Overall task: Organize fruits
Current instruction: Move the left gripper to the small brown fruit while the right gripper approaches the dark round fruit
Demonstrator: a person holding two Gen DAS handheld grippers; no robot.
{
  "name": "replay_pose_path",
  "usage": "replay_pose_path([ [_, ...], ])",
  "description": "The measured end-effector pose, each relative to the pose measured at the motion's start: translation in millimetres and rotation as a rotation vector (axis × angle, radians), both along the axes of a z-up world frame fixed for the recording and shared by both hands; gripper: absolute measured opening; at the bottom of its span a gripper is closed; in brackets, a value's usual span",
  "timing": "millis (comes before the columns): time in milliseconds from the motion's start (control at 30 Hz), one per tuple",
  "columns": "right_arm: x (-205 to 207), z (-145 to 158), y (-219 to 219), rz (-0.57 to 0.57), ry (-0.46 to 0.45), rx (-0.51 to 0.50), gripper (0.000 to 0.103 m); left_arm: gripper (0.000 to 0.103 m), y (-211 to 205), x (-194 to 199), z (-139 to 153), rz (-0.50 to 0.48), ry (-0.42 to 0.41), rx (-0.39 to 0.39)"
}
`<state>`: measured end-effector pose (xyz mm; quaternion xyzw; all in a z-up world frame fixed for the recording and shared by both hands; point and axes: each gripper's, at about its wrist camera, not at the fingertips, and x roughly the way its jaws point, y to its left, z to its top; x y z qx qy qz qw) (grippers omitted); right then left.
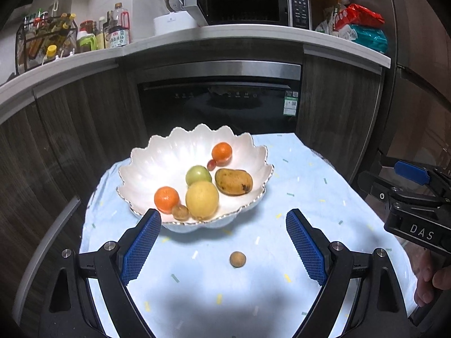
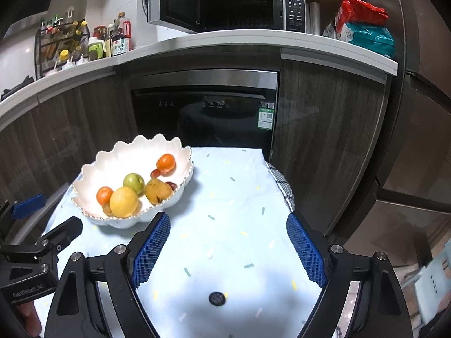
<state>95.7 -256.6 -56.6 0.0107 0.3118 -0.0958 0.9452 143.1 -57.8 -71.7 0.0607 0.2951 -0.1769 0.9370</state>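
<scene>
Kitchen cabinets in dark wood, a built-in dishwasher (image 1: 220, 104) and a microwave (image 1: 248, 2) on the counter stand behind a small table under a pale blue cloth (image 1: 310, 197) with confetti flecks.

On the cloth sits one white scalloped bowl (image 1: 157, 155). Counted in the left wrist view, it holds two oranges (image 1: 166, 200) (image 1: 221, 151), one green apple (image 1: 198, 175), one large yellow round fruit (image 1: 202, 200), one brown-spotted mango (image 1: 234, 181), one small red fruit (image 1: 211, 164) beside the far orange, and one small brown longan-like fruit (image 1: 180, 212) at the near rim.

Outside the bowl, one more small brown round fruit (image 1: 237, 259) lies alone on the cloth, between the spread fingers of the left gripper (image 1: 223, 219), which hangs above it and holds nothing. Only the left wrist view shows this fruit.

Only the right wrist view shows one dark round fruit (image 2: 217, 298), perhaps a grape, lying on the cloth below the right gripper (image 2: 228, 222), whose fingers are also wide apart and empty. That view also shows a second small red fruit (image 2: 171, 186) behind the mango, and a checked cloth edge (image 2: 282, 183) at the table's right side.

Each view catches the other gripper at its edge, with part of a hand (image 1: 428, 281) on the handle.
</scene>
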Motion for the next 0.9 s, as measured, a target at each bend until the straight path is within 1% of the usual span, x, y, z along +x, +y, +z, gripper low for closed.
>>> replay_pose_path([
  [367, -7, -35, 0, -0.007, 0.063, 0.018, 0.085, 0.09, -5, 2, -31, -0.043, 0.029, 0.014],
  [600, -10, -57, 1, -0.002, 0.103, 0.029, 0.085, 0.082, -13, 7, -51, -0.056, 0.053, 0.06],
  [733, -11, -65, 0, 0.0, 0.12, 0.033, 0.084, 0.081, -17, 12, -60, -0.067, 0.069, 0.075],
  [767, -11, -67, 0, 0.0, 0.124, 0.034, 0.084, 0.079, -18, 13, -62, -0.071, 0.074, 0.079],
  [833, -11, -72, -1, 0.001, 0.135, 0.039, 0.077, 0.076, -21, 16, -67, -0.08, 0.081, 0.094],
  [900, -10, -77, -1, 0.006, 0.153, 0.044, 0.074, 0.074, -22, 20, -71, -0.089, 0.095, 0.091],
])
